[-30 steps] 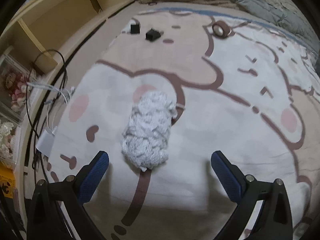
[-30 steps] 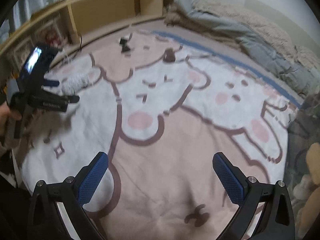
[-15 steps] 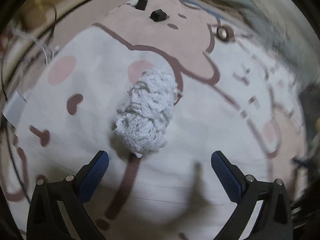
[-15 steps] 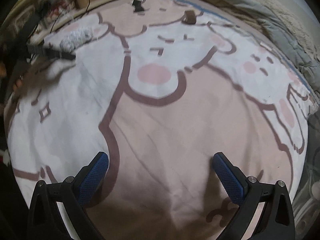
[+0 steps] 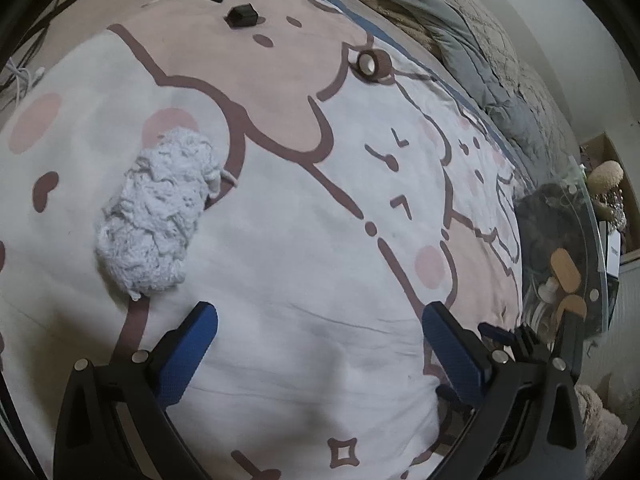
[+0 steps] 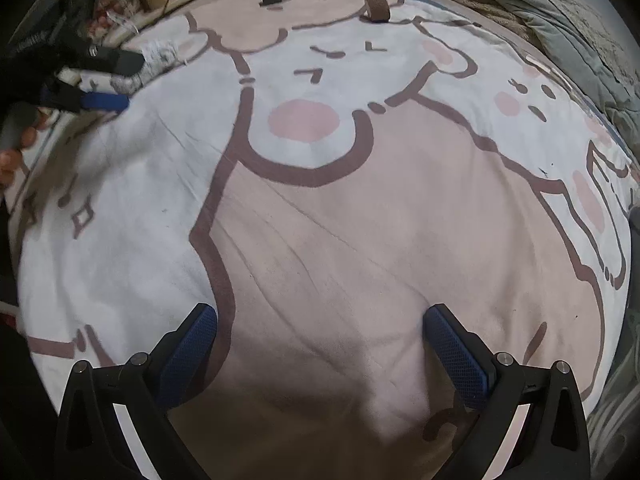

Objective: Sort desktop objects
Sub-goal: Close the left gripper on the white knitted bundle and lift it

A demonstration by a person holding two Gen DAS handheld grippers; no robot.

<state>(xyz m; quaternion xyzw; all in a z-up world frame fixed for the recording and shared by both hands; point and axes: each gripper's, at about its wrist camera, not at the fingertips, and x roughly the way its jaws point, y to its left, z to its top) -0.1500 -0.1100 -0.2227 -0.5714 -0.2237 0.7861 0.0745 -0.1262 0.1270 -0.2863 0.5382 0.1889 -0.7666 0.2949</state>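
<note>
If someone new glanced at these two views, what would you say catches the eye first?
Probably the fluffy white yarn bundle lying on the cartoon-printed blanket, just ahead and left of the open left hand-held gripper. Next, the brown tape roll standing on edge farther back, with two small black blocks beyond it. The right hand-held gripper is open over bare blanket.

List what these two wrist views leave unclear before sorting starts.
- Two small black items: left wrist view, too far and small to identify.
- White fluffy bundle: right wrist view, partly hidden behind the left gripper; its jaws are blurred there.
- Things under the glass tabletop: left wrist view, dark and cut off by the edge.
- Tape roll: how much remains cannot be told.
</note>
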